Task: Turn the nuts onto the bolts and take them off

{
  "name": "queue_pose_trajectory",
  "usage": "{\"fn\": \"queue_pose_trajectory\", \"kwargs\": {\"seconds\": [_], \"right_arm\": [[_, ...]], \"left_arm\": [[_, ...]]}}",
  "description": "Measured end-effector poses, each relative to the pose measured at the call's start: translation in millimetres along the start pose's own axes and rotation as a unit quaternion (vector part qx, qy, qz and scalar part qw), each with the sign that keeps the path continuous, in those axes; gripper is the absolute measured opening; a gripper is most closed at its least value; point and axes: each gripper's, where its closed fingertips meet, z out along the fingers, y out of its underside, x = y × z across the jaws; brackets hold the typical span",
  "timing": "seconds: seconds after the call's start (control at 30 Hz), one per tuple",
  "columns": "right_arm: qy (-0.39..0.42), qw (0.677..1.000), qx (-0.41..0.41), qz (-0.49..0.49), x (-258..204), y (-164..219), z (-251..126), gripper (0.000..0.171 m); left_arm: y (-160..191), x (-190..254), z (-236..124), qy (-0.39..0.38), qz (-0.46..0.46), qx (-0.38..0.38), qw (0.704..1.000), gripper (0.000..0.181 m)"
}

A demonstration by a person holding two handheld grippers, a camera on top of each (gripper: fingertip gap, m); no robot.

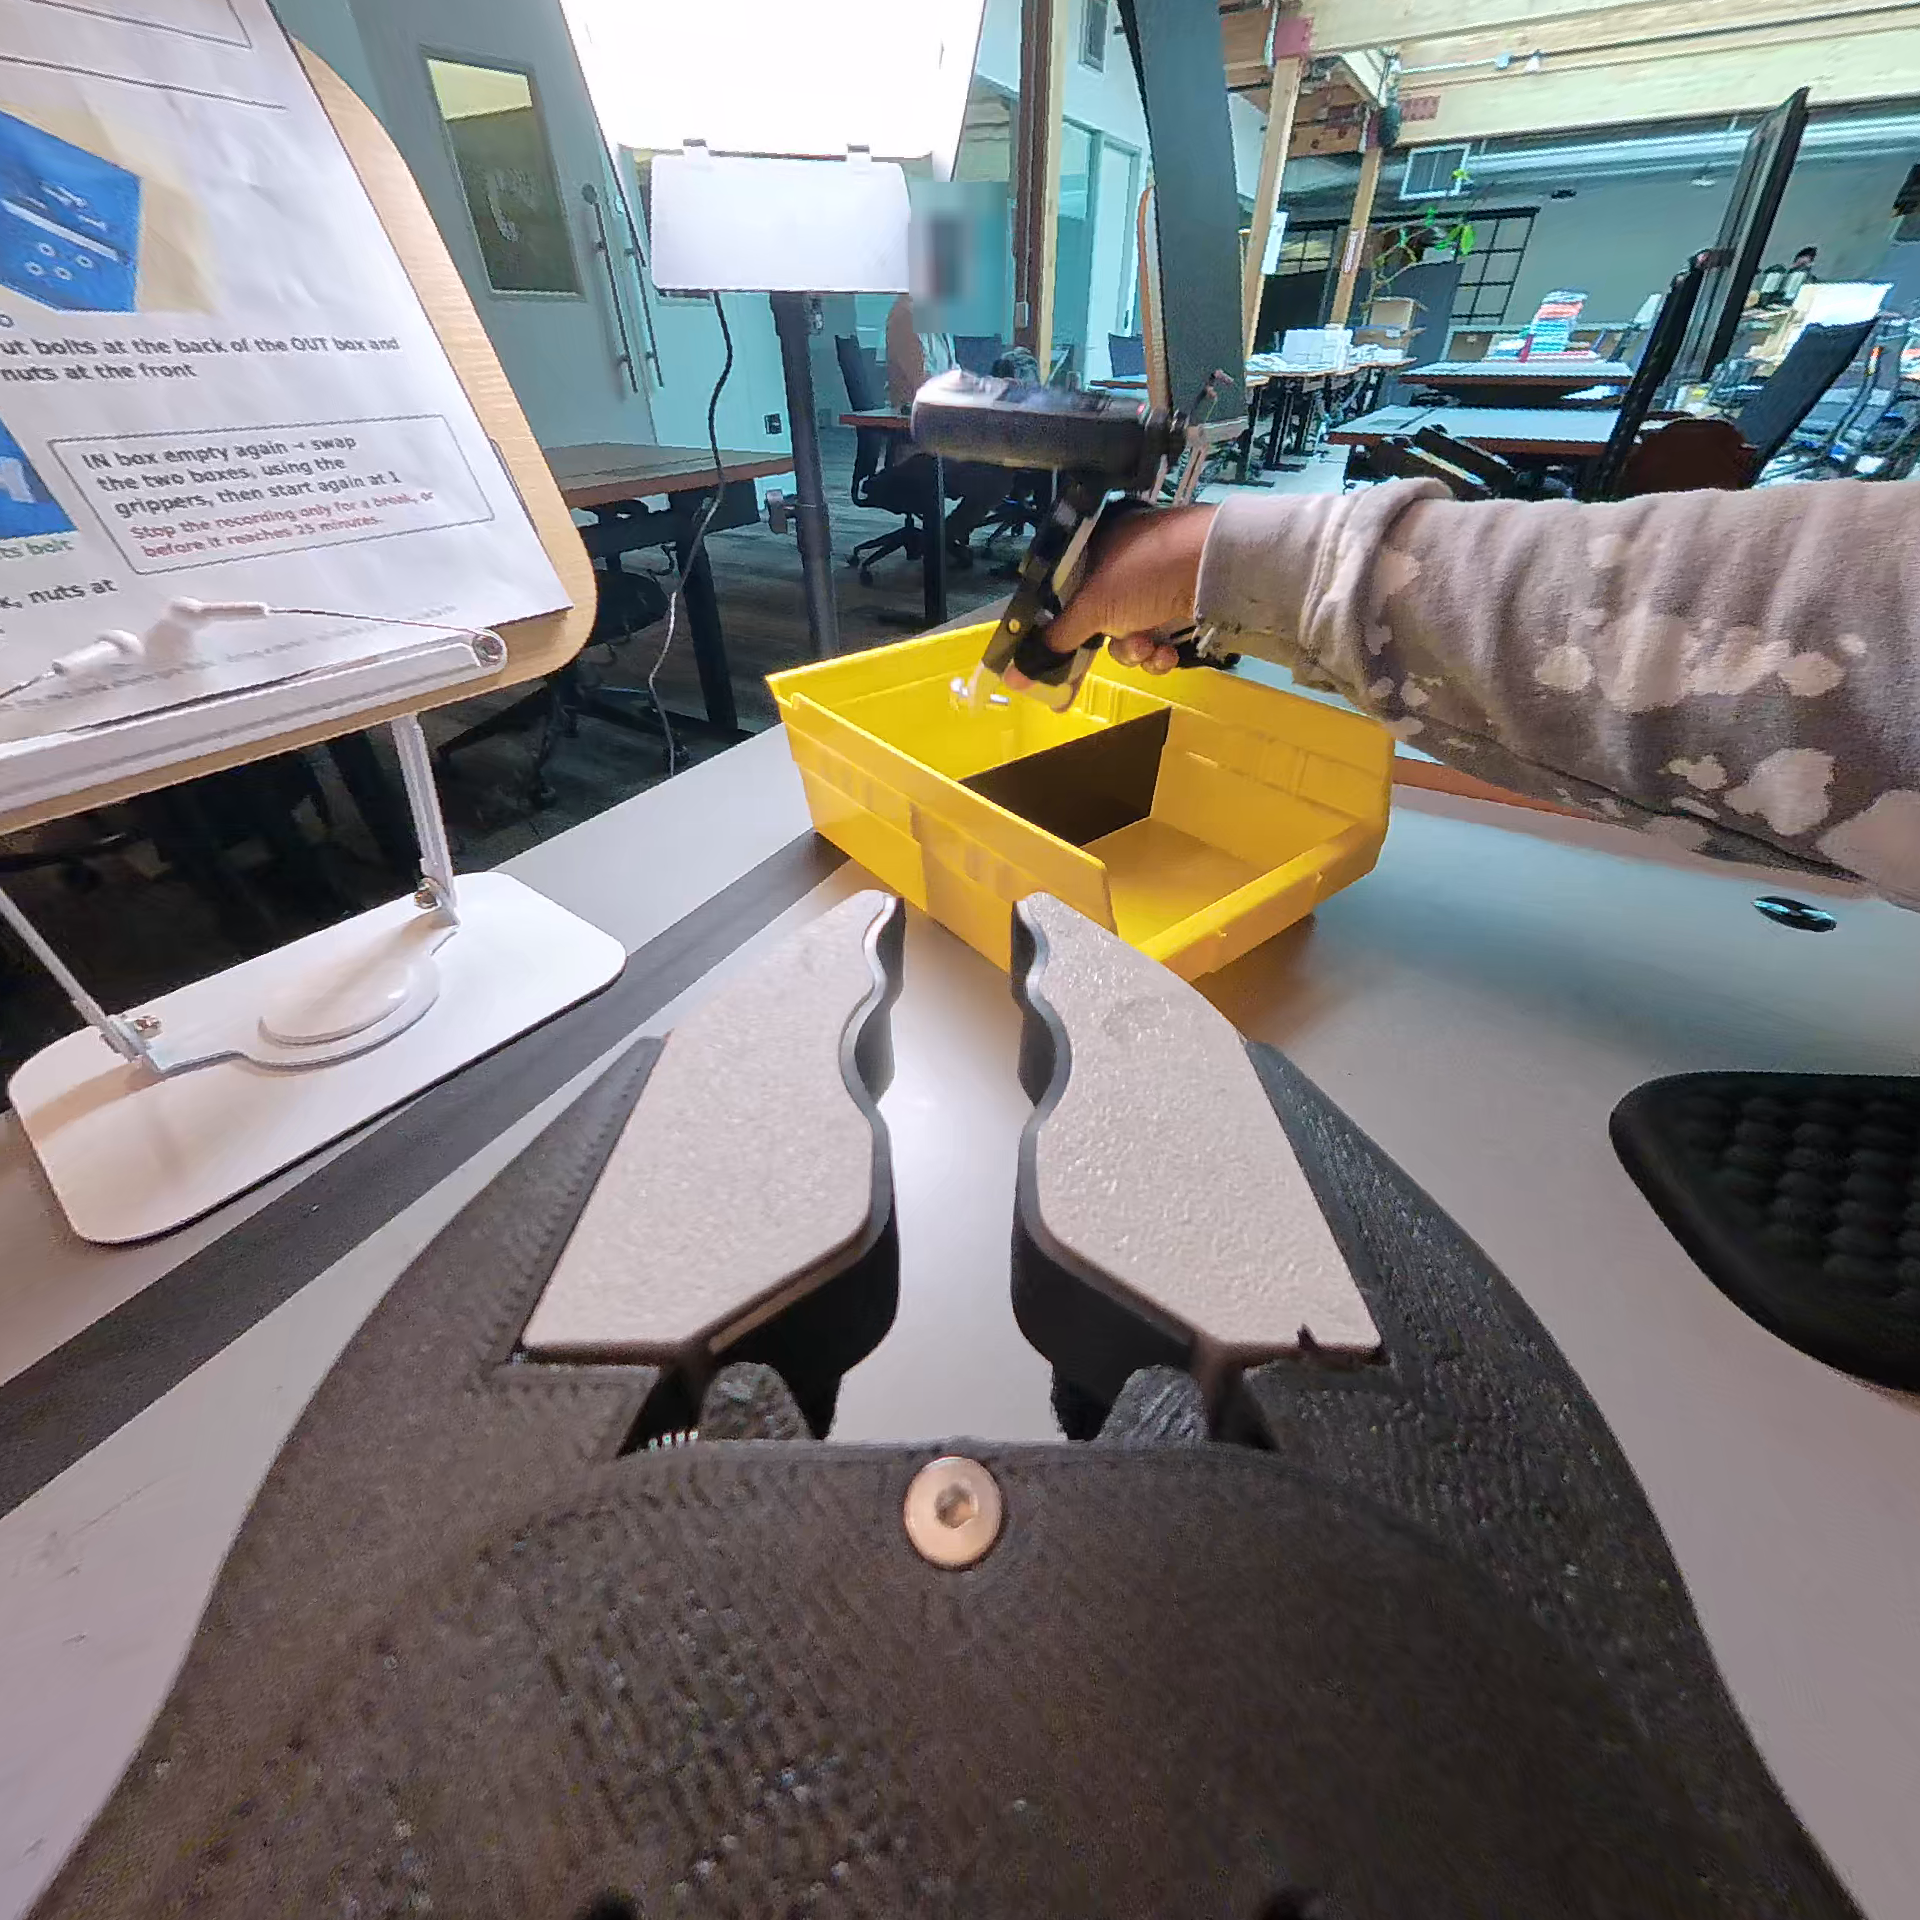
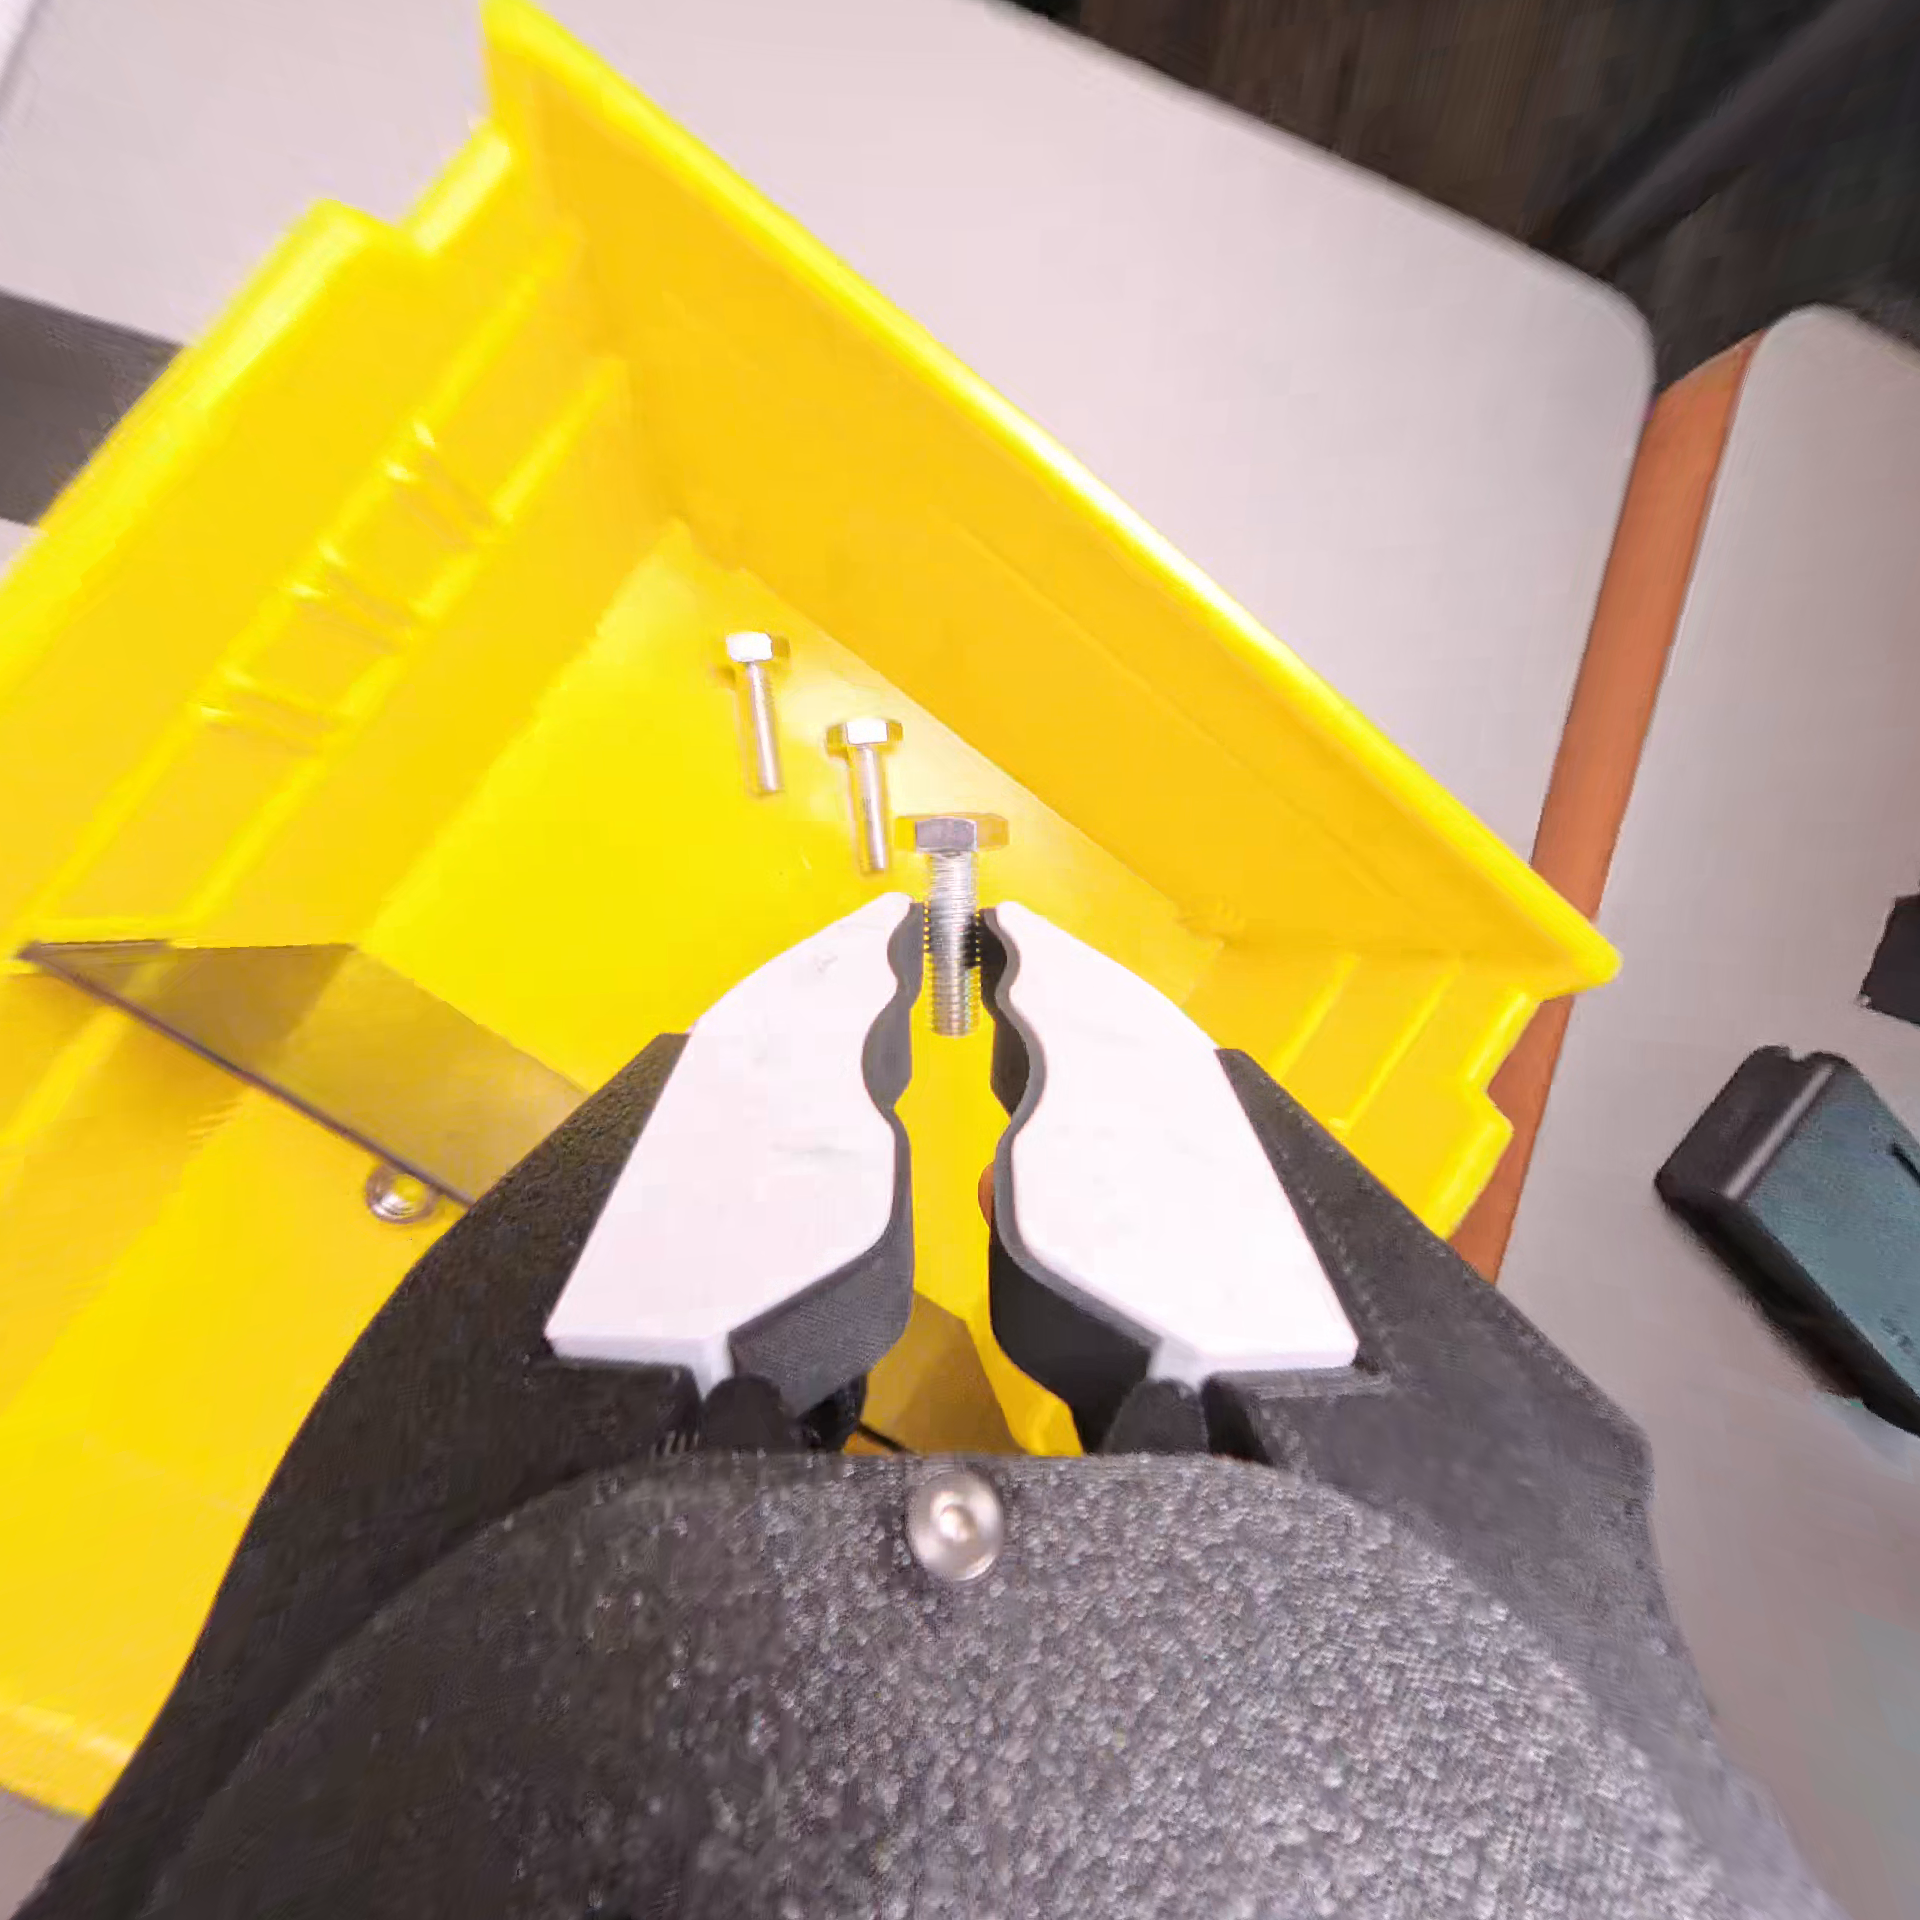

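A: So, which way does the bolt (image 2: 951, 914) lie from the right tongs (image 2: 953, 909)?

B: It sits right between their tips. Its long axis runs straight along the tongs' own line, with the hex head pointing away past the tips and the threaded end pointing back toward the palm. The tongs are pinched onto the threaded shank, so I'd call them closed on that bolt.

A: Is it clear of the yellow bin (image 2: 1039, 436)?

B: I can't tell whether it is lifted or touching the floor of the bin. The tongs reach into the bin's far section, beyond the dark divider (image 2: 260, 997).

A: Anything close by?

B: Two more bolts (image 2: 756, 717) lie just ahead and left of the tips, their shanks roughly parallel to the held one. A nut (image 2: 400, 1195) lies back and left, at the foot of the divider.

A: And the left tongs (image 1: 956, 935)?

B: They are parted with nothing between them, hanging over the grey tabletop (image 1: 1507, 1039) well short of the bin, which lies straight ahead of them. The right tongs are plainly nearer the bolts.

A: So what does the next move turn on?

B: My guess is the threaded end. It faces backward, so a nut would have to meet it from the palm side, or the bolt must be turned round first.
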Motion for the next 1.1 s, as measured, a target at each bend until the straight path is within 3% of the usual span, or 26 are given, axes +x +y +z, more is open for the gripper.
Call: {"fn": "queue_pose_trajectory", "kwargs": {"seconds": [0.17,0.37,0.8,1.0,1.1], "right_arm": [[-0.009,0.996,-0.083,0.009,3,17,36,0.01],[-0.025,0.995,-0.098,0.018,1,20,57,0.01],[-0.016,0.995,-0.098,-0.012,3,26,55,0.009],[-0.009,0.999,0.004,-0.032,3,-9,51,0.01],[-0.006,0.998,-0.017,-0.057,1,-3,58,0.01]], "left_arm": [[-1,-8,-5,-0.013,0.003,-0.001,1.0,0.019],[-4,-18,-11,-0.022,-0.003,0.004,1.0,0.019],[-7,-12,-11,-0.022,0.007,0.005,1.0,0.017],[-6,-12,-11,-0.024,0.009,0.004,1.0,0.017],[-4,-12,-10,-0.023,0.009,0.002,1.0,0.017]]}}
